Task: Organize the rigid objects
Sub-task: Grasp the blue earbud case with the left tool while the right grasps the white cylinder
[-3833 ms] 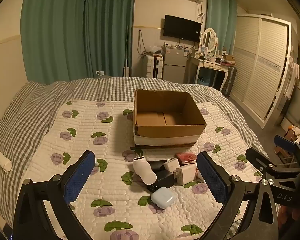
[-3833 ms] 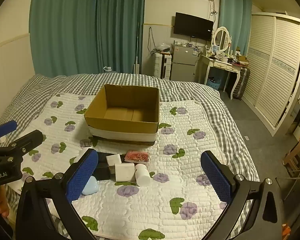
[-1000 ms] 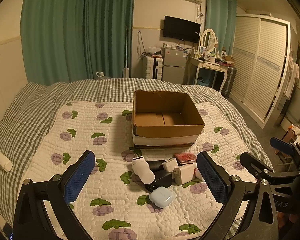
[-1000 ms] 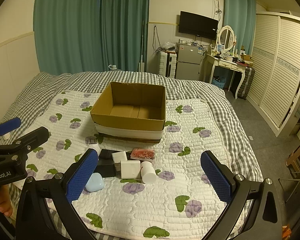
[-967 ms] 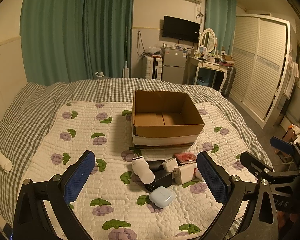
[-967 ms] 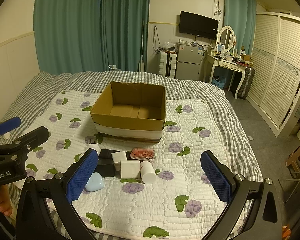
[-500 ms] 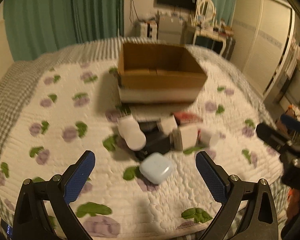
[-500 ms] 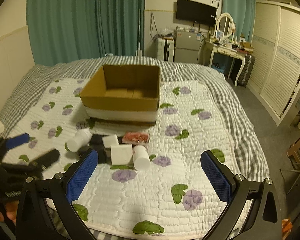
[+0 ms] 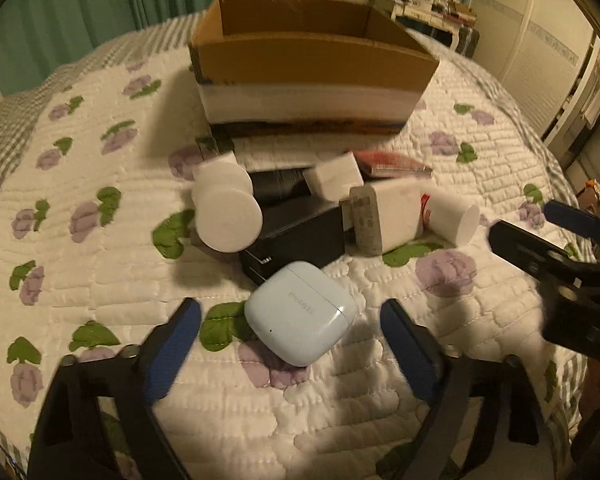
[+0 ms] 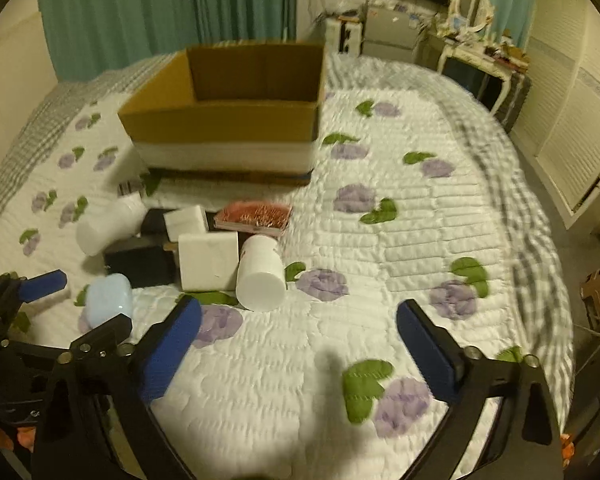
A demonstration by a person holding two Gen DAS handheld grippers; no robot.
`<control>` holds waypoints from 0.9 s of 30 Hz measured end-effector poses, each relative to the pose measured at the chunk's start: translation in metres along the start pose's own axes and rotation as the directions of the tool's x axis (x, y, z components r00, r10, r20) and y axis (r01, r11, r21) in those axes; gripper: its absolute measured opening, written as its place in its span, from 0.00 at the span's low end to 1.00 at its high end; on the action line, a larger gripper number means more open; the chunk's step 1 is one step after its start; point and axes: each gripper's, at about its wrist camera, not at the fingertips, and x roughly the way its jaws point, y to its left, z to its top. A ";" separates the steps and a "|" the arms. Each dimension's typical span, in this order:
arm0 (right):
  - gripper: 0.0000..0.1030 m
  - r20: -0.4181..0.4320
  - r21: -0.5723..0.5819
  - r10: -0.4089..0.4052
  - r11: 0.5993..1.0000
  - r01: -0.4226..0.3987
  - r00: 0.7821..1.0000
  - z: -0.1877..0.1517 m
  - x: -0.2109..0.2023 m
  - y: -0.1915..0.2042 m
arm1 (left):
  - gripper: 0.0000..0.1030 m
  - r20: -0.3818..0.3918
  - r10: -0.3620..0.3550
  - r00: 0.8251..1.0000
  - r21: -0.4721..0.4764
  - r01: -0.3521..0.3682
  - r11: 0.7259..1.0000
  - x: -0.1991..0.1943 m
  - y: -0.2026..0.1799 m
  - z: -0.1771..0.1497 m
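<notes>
1. Left gripper [image 9: 290, 338] – jaws wide apart and empty, low over the floral quilt [image 9: 80, 264] near its front edge; the blue-padded fingers [image 9: 172, 354] stand on either side of the pale blue earbud case [image 9: 300, 312] without touching it.
2. Earbud case – lies flat on the quilt, lid seam toward the cluster, just in front of a black box [image 9: 300, 232]; faint lettering on its lid is too blurred to read with certainty.
3. Right gripper [image 10: 298, 344] – jaws likewise wide and empty, over bare quilt to the right of the cluster; its tip also shows at the right edge of the left wrist view.
4. Cluster, between the grippers and the cardboard box [image 9: 312, 60]: a white bottle [image 9: 224, 208] on its side at the left, base toward the camera; a small white block [image 9: 334, 176] resting on the black items; a white charger-like cube [image 9: 392, 216] upright beside them; a white cylinder [image 9: 452, 218] lying at the right, touching the cube; a red flat case [image 9: 392, 162] behind.
5. Cardboard box – open-topped, with a white band around its lower wall, standing toward the middle of the quilt just behind the cluster; its floor is hidden in the left view.
6. Background – green curtains [image 10: 160, 4] and a dressing table [image 10: 476, 52] beyond the far edge of the bed.
</notes>
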 end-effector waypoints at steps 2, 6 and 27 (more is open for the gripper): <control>0.86 -0.033 -0.024 0.009 1.000 -0.010 0.999 0.004 0.015 0.004 | 0.57 -0.039 -0.015 0.999 0.007 0.015 1.000 0.008 -0.001 -0.001; 0.73 -0.083 -0.036 0.046 0.998 -0.049 0.996 0.014 0.042 0.006 | 0.57 -0.055 -0.012 0.998 0.021 0.013 1.000 0.009 -0.004 0.000; 0.35 -0.036 -0.001 0.112 0.994 -0.112 0.993 0.007 -0.003 0.001 | 0.57 0.078 -0.026 0.997 0.031 0.024 0.999 -0.061 -0.014 0.015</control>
